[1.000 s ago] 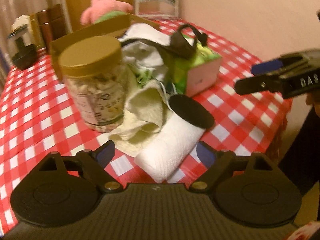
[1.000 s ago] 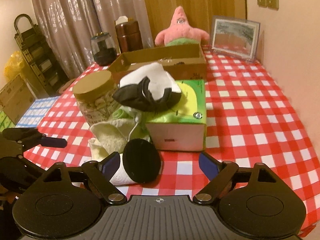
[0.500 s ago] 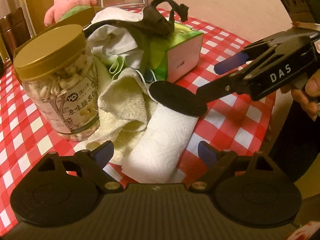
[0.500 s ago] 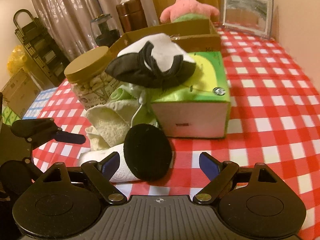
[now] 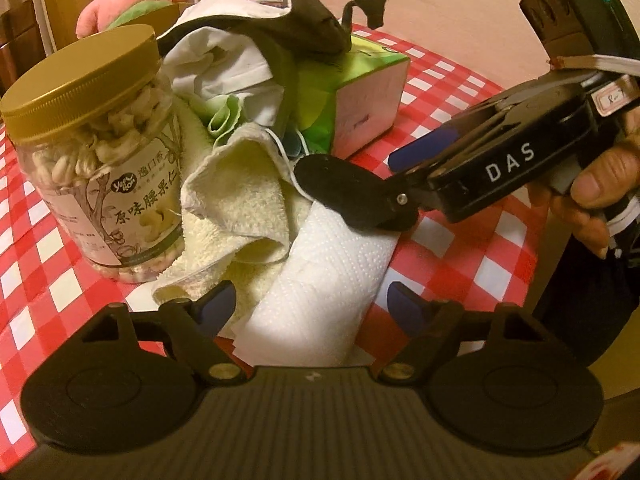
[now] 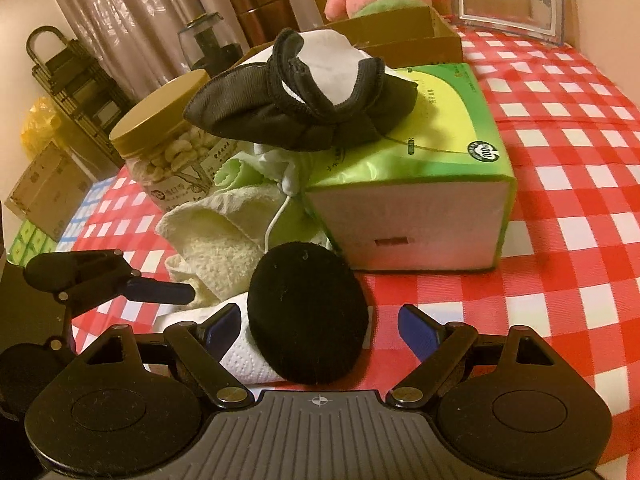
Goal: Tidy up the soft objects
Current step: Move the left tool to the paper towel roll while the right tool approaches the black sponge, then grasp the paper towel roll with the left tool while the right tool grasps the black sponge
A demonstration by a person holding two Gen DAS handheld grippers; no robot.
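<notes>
Two grippers, left gripper (image 5: pixel 310 306) and right gripper (image 6: pixel 320 326), are spreading their jaws wide around the paper towel roll (image 5: pixel 324 280), which is lying just beside the cashew jar (image 5: pixel 96 160).

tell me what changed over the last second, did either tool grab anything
Both tools closed in on the white paper roll. The right tool now straddles its black round pad; the left tool straddles its near end. Both are open, nothing grabbed. The nut jar, towel and tissue box stayed put.
</notes>
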